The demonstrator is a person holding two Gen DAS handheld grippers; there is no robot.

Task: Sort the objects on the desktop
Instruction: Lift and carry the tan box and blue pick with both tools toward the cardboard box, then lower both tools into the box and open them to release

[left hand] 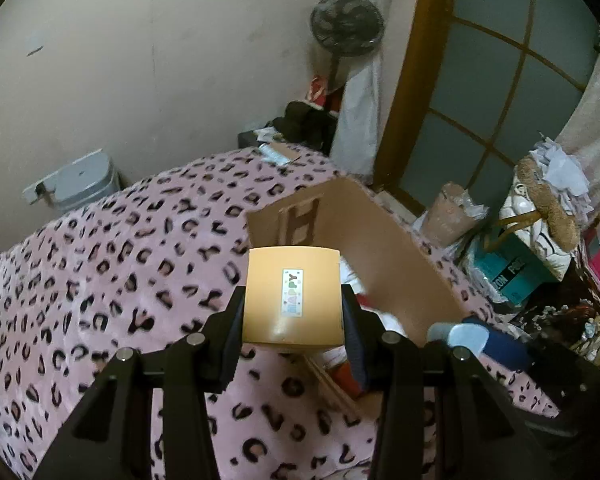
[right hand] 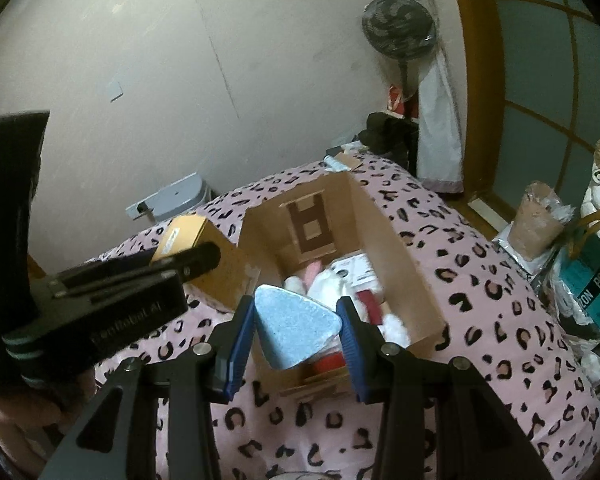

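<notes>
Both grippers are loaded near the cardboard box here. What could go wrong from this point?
1. The left gripper holds the orange box only by its near end, so it may tip or slip out.
2. The right gripper pinches the blue triangular block on slanted sides; it could squirt free.
3. The cardboard box already holds several items, so drops may land askew, and the grippers could collide.

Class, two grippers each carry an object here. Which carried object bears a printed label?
The orange box in the left gripper: it shows a "HAPPY" sticker. The right gripper's blue wedge is plain.
</notes>
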